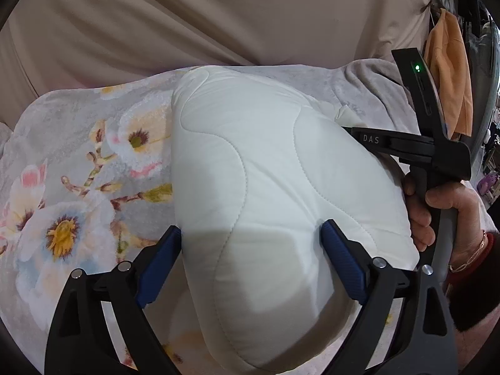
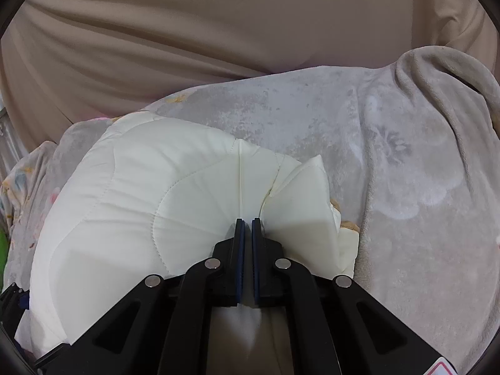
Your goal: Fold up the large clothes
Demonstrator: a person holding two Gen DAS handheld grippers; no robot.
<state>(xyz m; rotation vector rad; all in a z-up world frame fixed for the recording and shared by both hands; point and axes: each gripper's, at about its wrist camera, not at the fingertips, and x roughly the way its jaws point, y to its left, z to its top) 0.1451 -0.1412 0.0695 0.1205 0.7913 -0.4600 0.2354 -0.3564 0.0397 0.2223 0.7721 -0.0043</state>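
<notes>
A thick white quilted cover point(image 1: 265, 162) lies bunched on a floral blanket. In the left wrist view my left gripper point(image 1: 251, 234) straddles its near fold. Both blue pads point(image 1: 340, 259) press into the padding, one on each side. The right gripper point(image 1: 354, 132) comes in from the right, held by a hand point(image 1: 437, 206), with its tips at the cover's far corner. In the right wrist view the right gripper point(image 2: 247, 220) is shut on a pinch of the white quilted cover point(image 2: 140, 193), and creases fan out from its tips. A loose folded corner point(image 2: 309, 193) stands just right of it.
A grey plush blanket with flowers point(image 1: 78, 193) covers the surface, and its rumpled edge point(image 2: 437, 100) rises at the right. Beige draped fabric point(image 1: 187, 15) fills the background. An orange cloth point(image 1: 450, 72) hangs at the far right.
</notes>
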